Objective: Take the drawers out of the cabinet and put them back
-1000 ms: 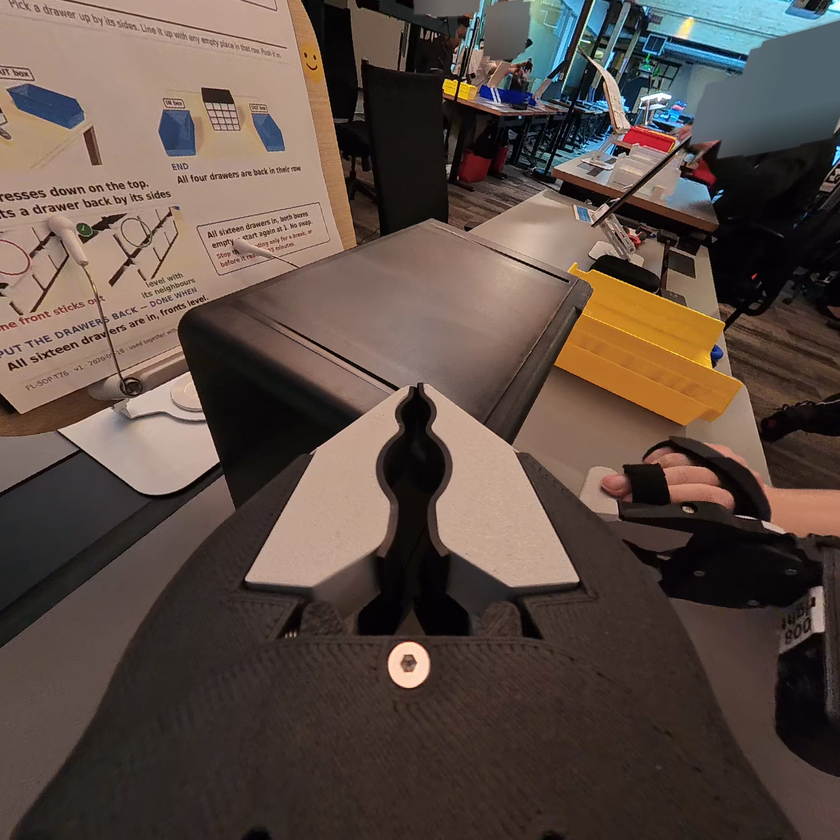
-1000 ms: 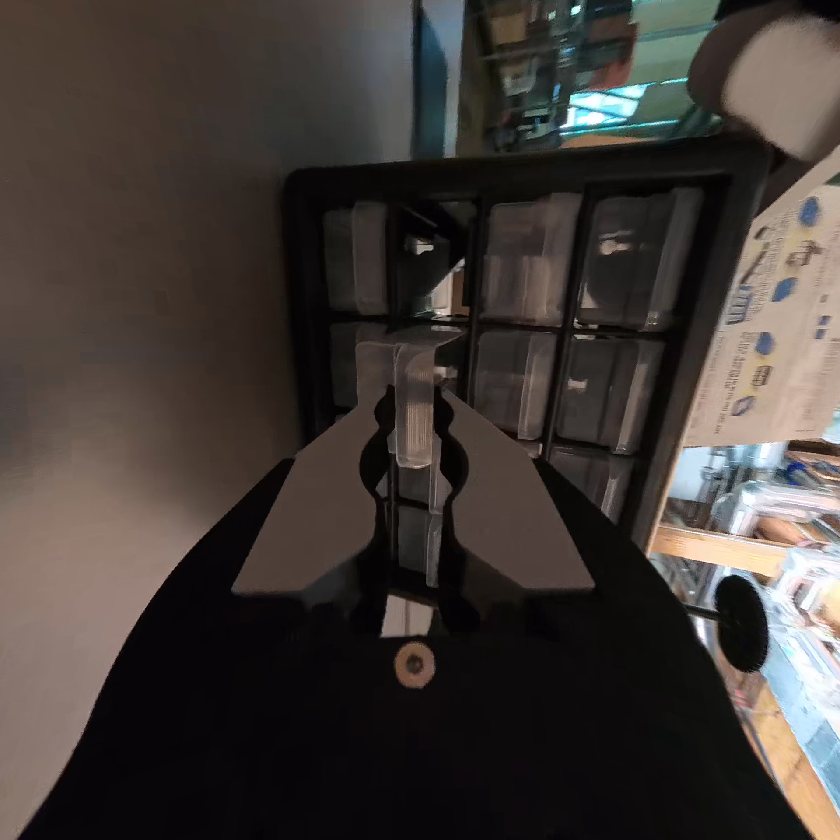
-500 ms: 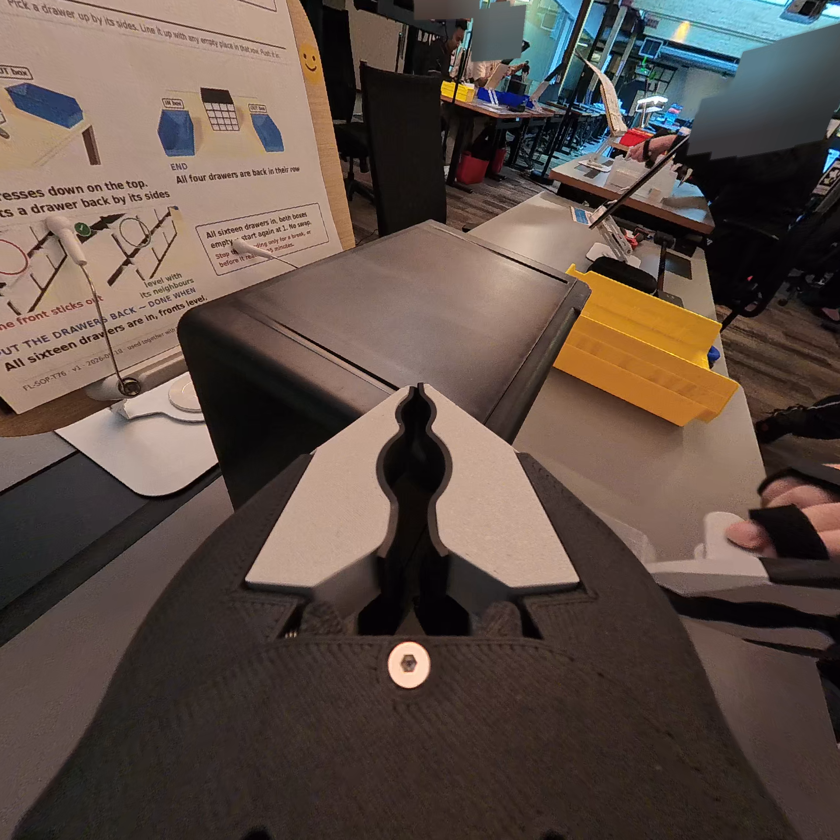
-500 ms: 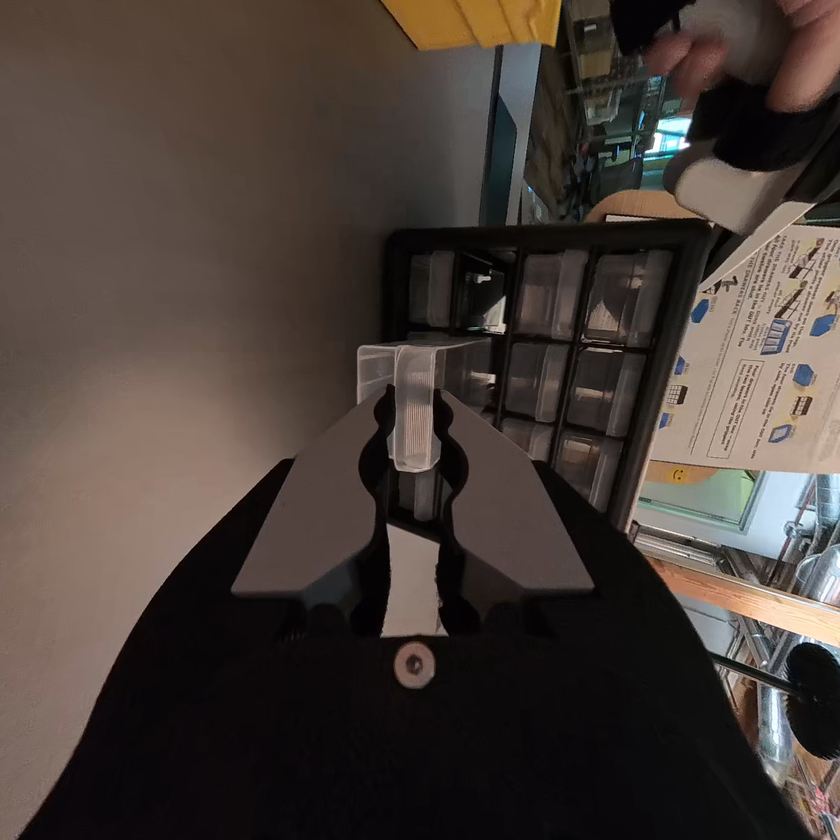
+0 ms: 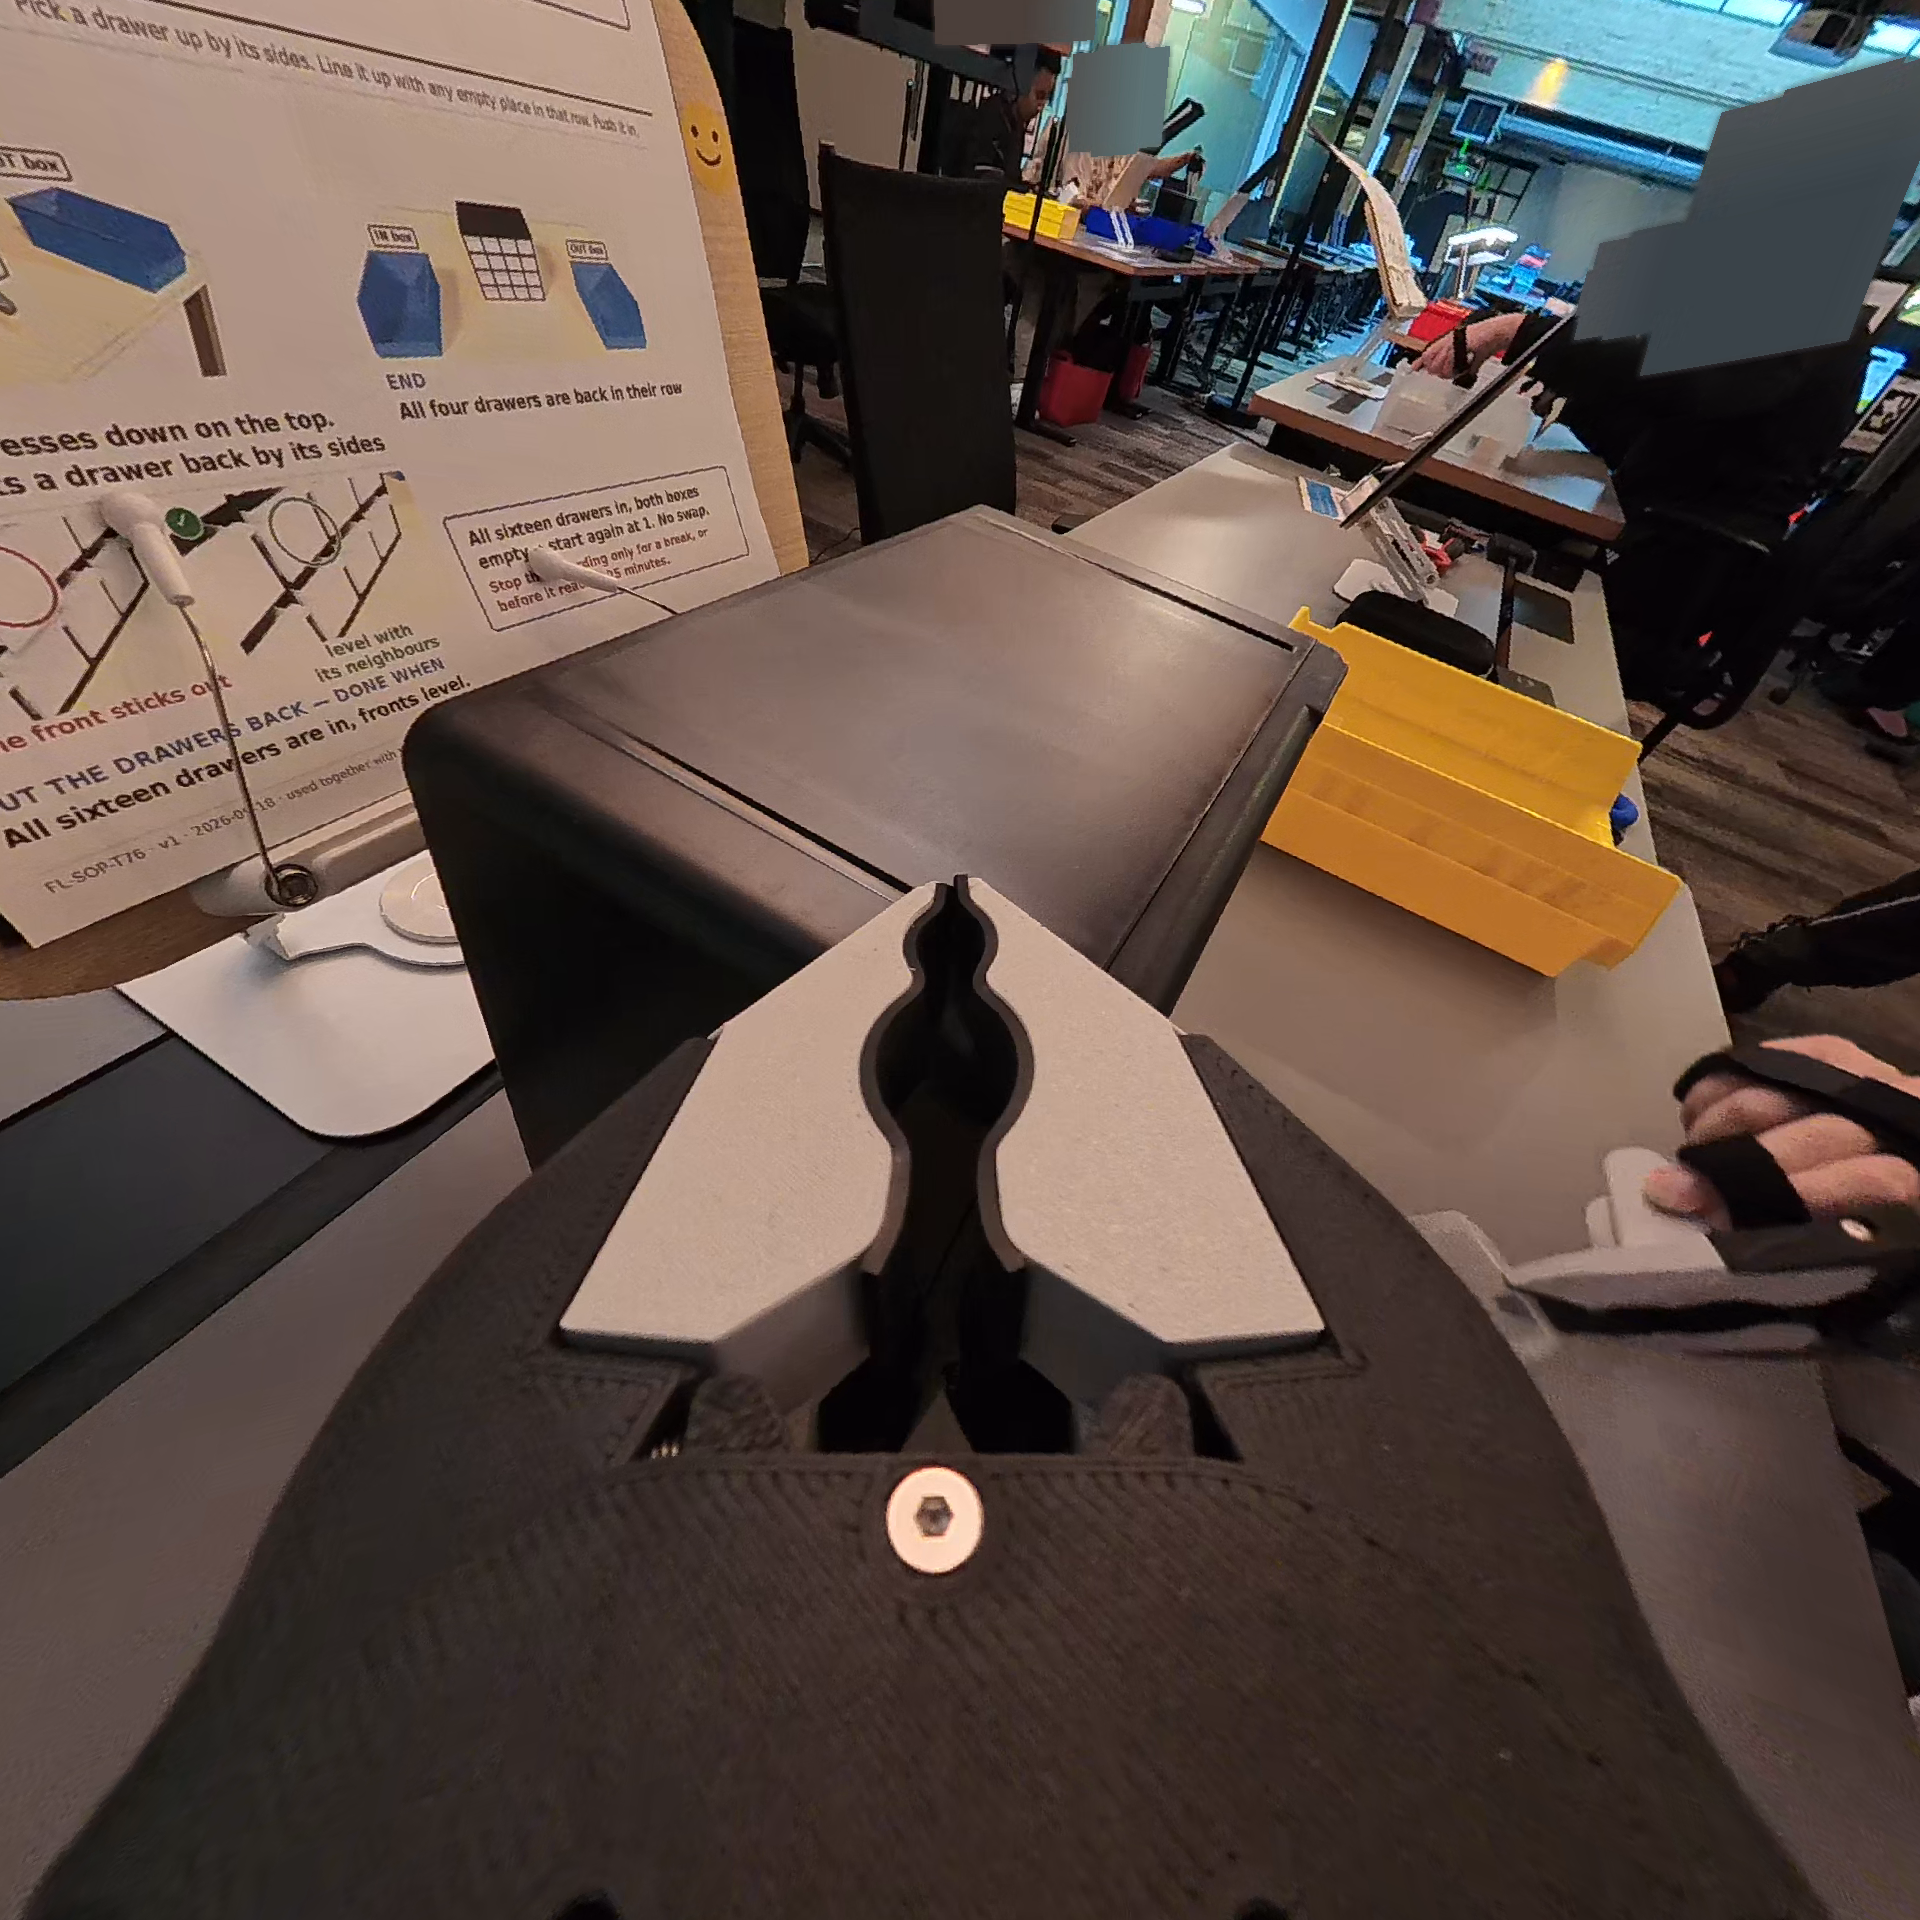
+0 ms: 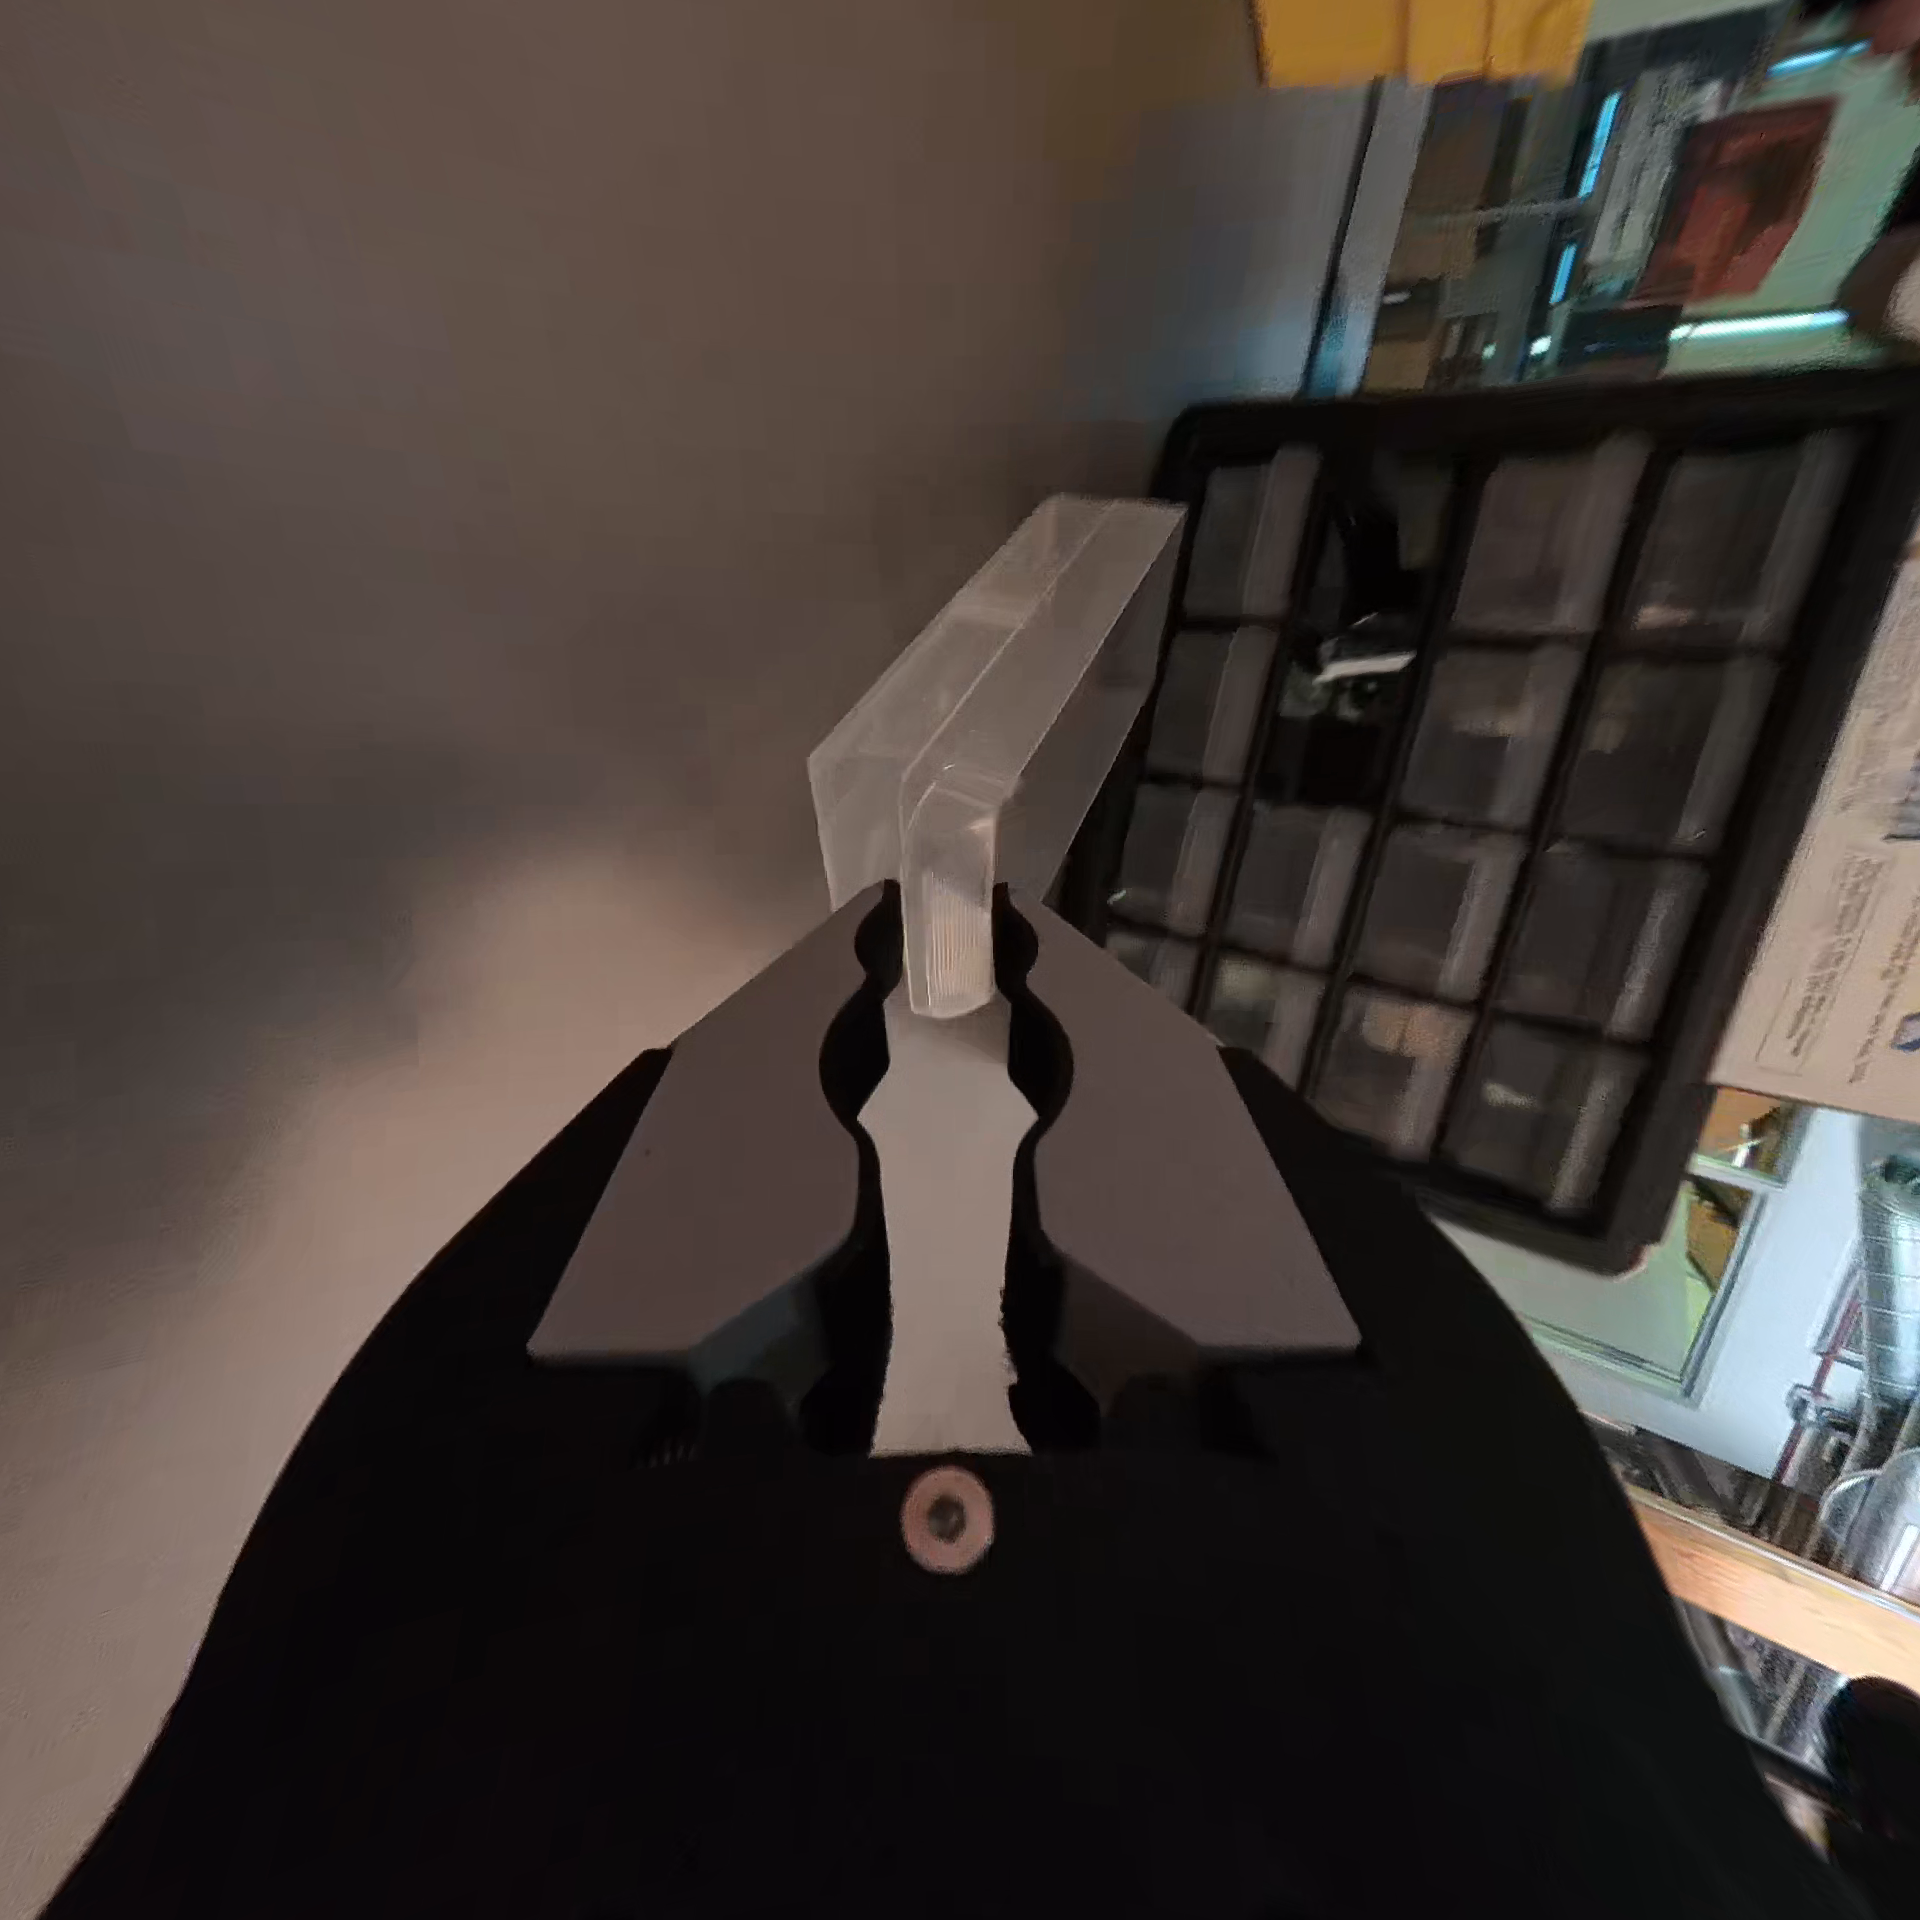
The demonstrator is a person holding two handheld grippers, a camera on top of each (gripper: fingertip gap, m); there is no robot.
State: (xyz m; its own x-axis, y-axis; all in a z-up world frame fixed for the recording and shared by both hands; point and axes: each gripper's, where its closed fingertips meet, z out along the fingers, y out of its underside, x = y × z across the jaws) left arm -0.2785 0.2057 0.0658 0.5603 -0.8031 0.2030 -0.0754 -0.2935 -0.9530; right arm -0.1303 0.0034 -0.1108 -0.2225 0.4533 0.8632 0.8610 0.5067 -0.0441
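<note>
A: One clear plastic drawer (image 6: 997,707) is out of the black plastic cabinet with a grid of small clear drawers (image 6: 1507,831). Going from the left, what do you see?

B: At the far left stands a white instruction poster (image 5: 343,416). Next to it is the cabinet, seen from above and behind. The left hand-held gripper (image 5: 951,904) sits just over its near edge, pressed together and holding nothing. I think it steadies the cabinet, but I cannot tell if it really touches the top.

A: And further right?

B: A yellow plastic bin (image 5: 1455,821) rests on the grey desk (image 5: 1351,1018), just beside the cabinet. At the right edge a person's hand in a black strap (image 5: 1808,1164) holds the other tool.

A: Where is the drawer now?

B: The right hand-held gripper (image 6: 948,914) pinches its clear front handle. The drawer hangs in the air, free of the cabinet and tilted, over the desk.

A: How far is the task?

B: It is still early, I think. One slot in the upper part of the grid looks dark and empty, and perhaps one more, but blur hides this. The other slots seem filled. This drawer must still be set down, probably in the bin, and later all must go back.
</note>
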